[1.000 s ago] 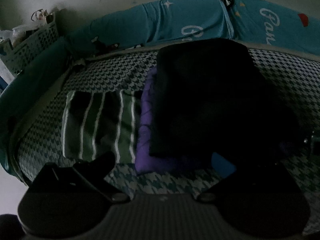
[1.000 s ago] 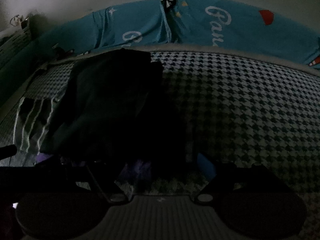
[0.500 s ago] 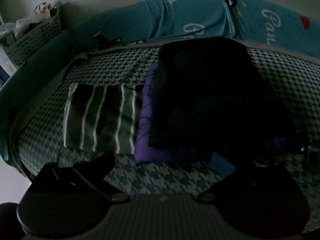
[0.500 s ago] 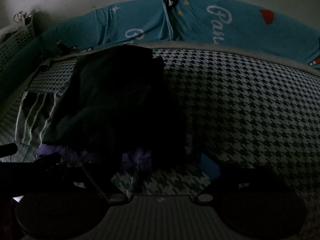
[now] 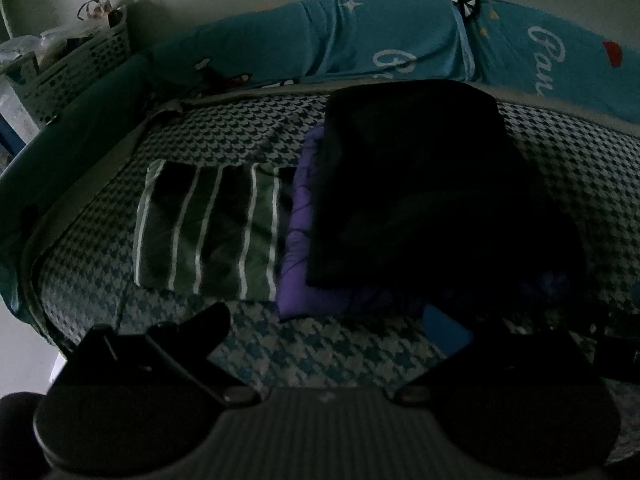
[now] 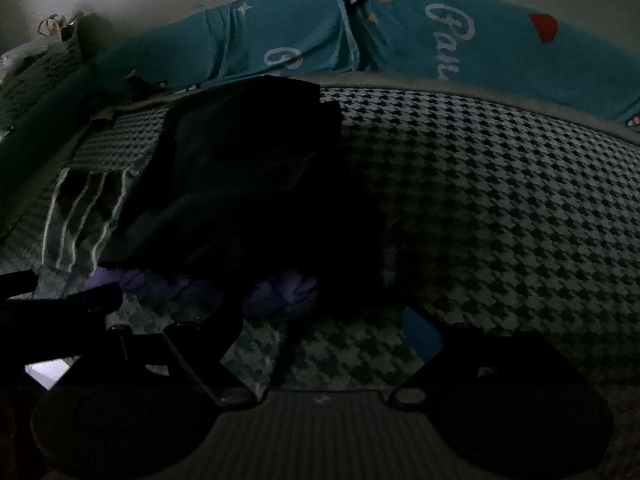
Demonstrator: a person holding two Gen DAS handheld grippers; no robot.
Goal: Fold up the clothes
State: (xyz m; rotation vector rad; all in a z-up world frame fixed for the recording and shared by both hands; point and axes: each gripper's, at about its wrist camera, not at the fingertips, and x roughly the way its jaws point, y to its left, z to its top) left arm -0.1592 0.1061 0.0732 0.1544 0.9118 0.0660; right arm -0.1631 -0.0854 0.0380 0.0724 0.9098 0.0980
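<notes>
Black fingers of the left gripper [image 5: 332, 320] stand wide apart over bare houndstooth bedding [image 5: 320, 348], holding nothing. The right gripper [image 6: 320, 320] is likewise spread and empty, its jaws having just been opening. Beyond lies a folded black garment [image 5: 416, 184] atop a purple one [image 5: 300, 280], beside a green striped garment [image 5: 208, 228]. A teal bumper [image 5: 400, 40] lines the far edge; a lattice basket [image 5: 76, 68] sits left.
</notes>
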